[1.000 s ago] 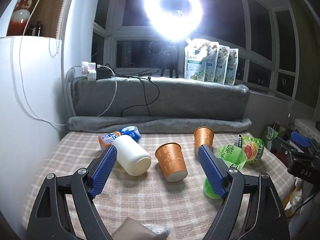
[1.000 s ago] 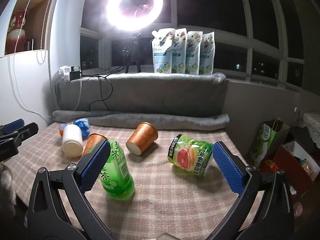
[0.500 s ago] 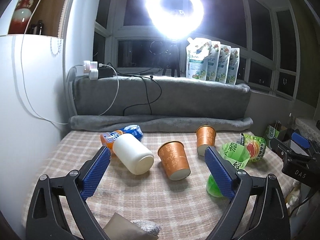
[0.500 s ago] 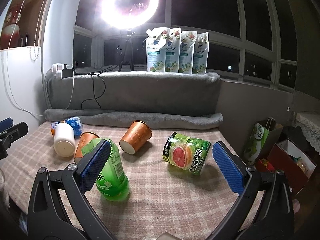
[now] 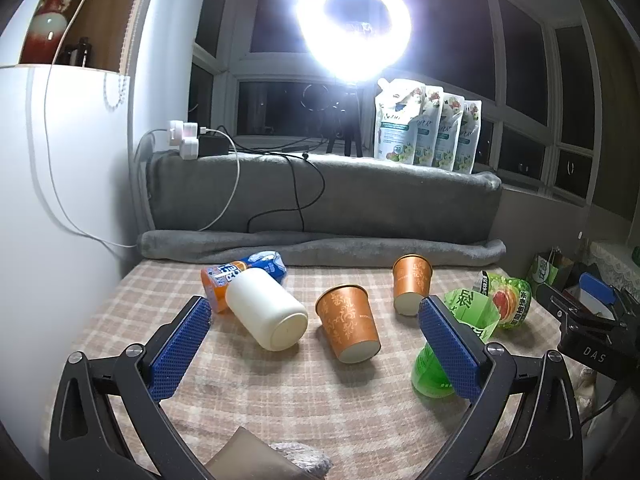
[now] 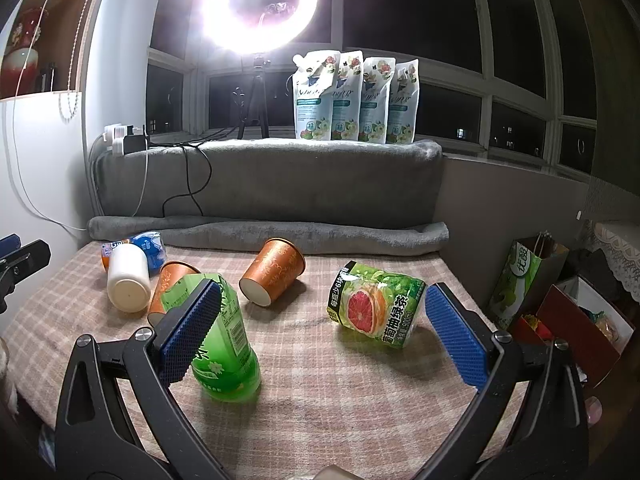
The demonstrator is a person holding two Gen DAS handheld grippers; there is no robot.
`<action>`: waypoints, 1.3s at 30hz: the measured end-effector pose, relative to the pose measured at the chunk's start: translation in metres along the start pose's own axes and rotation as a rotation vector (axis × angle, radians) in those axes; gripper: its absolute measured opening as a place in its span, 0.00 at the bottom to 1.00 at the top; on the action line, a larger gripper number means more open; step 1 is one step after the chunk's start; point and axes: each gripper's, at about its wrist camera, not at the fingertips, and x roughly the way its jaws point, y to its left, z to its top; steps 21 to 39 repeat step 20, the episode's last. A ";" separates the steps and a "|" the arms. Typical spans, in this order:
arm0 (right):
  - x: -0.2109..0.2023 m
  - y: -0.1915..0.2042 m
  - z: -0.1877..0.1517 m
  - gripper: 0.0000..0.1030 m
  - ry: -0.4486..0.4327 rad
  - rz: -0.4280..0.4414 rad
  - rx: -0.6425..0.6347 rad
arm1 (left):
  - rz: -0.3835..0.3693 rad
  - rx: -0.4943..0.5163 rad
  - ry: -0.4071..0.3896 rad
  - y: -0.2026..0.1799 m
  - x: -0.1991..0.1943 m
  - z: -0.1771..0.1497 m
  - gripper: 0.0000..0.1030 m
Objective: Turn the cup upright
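both grippers' jaws stay wide open and empty, pulled slightly back from the near cup [image 5: 349, 326].

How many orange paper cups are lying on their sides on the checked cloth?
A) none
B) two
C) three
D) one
B: the left wrist view shows one orange cup tipped over in the middle of the checked cloth and a second orange cup on its side behind it, both with their bases turned toward the camera.
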 end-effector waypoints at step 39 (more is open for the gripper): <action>0.008 0.002 -0.013 1.00 0.033 0.022 -0.009 | 0.012 0.012 -0.036 -0.001 -0.003 -0.001 1.00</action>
